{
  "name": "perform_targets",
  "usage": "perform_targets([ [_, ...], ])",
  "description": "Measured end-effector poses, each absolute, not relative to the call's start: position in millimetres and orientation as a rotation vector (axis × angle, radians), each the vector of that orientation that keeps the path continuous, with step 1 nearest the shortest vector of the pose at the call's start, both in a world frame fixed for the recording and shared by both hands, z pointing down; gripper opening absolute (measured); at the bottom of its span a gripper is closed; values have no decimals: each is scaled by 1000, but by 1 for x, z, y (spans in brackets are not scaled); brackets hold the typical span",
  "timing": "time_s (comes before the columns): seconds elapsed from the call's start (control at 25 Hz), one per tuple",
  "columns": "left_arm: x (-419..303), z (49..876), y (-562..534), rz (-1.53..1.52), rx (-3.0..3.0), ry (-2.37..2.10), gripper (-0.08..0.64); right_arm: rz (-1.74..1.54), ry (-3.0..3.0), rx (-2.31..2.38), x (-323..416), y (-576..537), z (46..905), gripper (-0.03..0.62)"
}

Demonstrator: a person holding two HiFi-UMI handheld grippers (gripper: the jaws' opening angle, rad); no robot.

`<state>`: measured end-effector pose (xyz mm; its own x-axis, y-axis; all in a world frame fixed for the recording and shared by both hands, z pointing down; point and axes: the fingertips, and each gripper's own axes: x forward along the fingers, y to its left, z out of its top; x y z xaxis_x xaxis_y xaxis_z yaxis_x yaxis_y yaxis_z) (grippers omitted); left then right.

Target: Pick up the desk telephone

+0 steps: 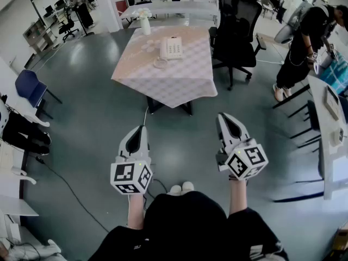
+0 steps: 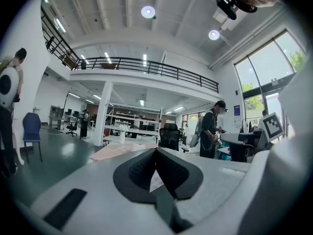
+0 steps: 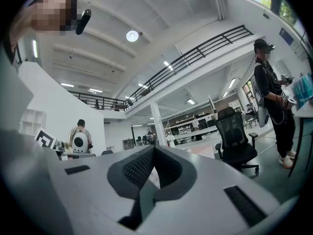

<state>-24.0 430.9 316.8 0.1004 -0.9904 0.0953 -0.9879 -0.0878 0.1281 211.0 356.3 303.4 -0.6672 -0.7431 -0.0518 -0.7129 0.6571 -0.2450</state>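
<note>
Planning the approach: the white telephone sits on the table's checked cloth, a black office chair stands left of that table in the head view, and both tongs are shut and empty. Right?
No: the head view shows the black office chair right of the table, not left. The white telephone does sit on that table's checked cloth, and the left tongs and right tongs are shut and empty.
</note>
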Motion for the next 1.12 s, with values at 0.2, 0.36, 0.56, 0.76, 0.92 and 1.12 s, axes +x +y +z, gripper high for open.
perform_targets([
  [0.2,-23,320,425,-15,2193,-2020,-2,-307,2726,-1206,216,349,305,-9],
  [0.36,-26,319,417,-8,2184,-2037,-2,-307,2731,-1202,217,338,306,-9],
  [0.56,-27,322,411,-1,2163,-2064,-2,-309,2730,-1203,223,327,312,-9],
  [0.76,-29,326,408,-3,2124,-2087,-2,-337,2719,-1222,228,313,318,-9],
  [0.92,-32,332,405,2,2086,-2102,-2,-347,2719,-1228,228,302,322,-9],
  [1.12,-36,334,400,12,2064,-2114,-2,-388,2697,-1206,225,292,327,-9],
])
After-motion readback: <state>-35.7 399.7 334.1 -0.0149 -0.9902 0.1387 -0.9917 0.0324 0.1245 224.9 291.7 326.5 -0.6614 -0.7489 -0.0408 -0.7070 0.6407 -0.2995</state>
